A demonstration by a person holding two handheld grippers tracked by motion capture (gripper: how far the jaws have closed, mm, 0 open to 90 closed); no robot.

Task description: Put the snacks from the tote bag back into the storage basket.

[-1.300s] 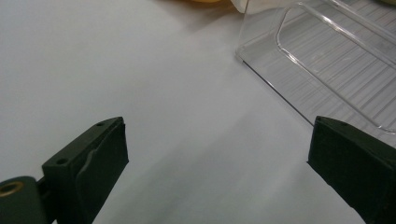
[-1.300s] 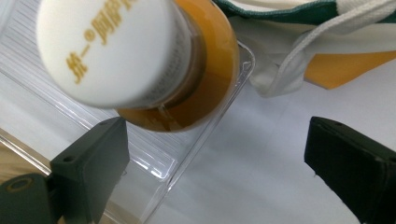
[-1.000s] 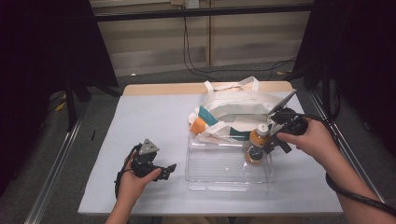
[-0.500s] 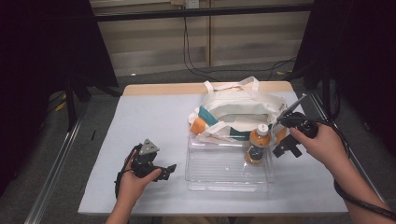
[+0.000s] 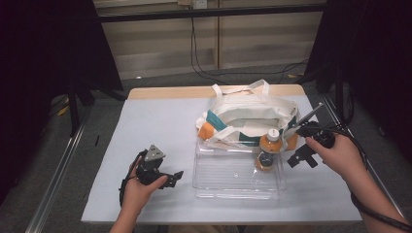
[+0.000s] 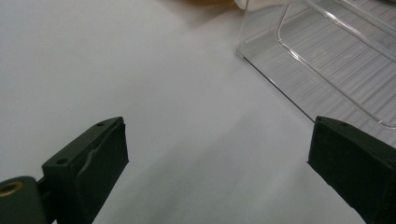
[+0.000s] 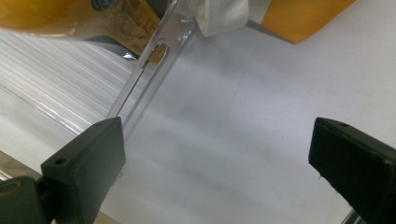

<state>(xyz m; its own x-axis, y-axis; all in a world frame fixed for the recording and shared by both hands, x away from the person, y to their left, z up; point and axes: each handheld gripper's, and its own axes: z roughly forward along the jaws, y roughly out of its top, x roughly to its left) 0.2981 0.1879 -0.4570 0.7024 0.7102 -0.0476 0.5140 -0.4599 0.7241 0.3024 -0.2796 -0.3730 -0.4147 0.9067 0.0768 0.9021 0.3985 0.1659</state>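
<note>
An orange bottle (image 5: 267, 150) is seen upright in the clear tray (image 5: 233, 187), near its right wall. Both the left tongs (image 5: 176, 177) and the right tongs (image 5: 297, 160) are held wide and empty over the white surface (image 5: 145, 126), on either side of the tray.

The high view looks forward and down from above the person's side, taking in the whole white table (image 5: 160, 121), with the clear tray (image 5: 238, 177) toward 5 o'clock of its centre. The left gripper view sits low and close over the table (image 6: 140, 93), looking along the left hand-held gripper (image 6: 219, 154) with the tray's corner (image 6: 299, 60) at 1 o'clock. The right gripper view is just as near, tilted, facing the tray's wall (image 7: 140, 79) at 10 o'clock and bare table (image 7: 243, 121) ahead. All three views share the tray and the white surface around it.
</note>
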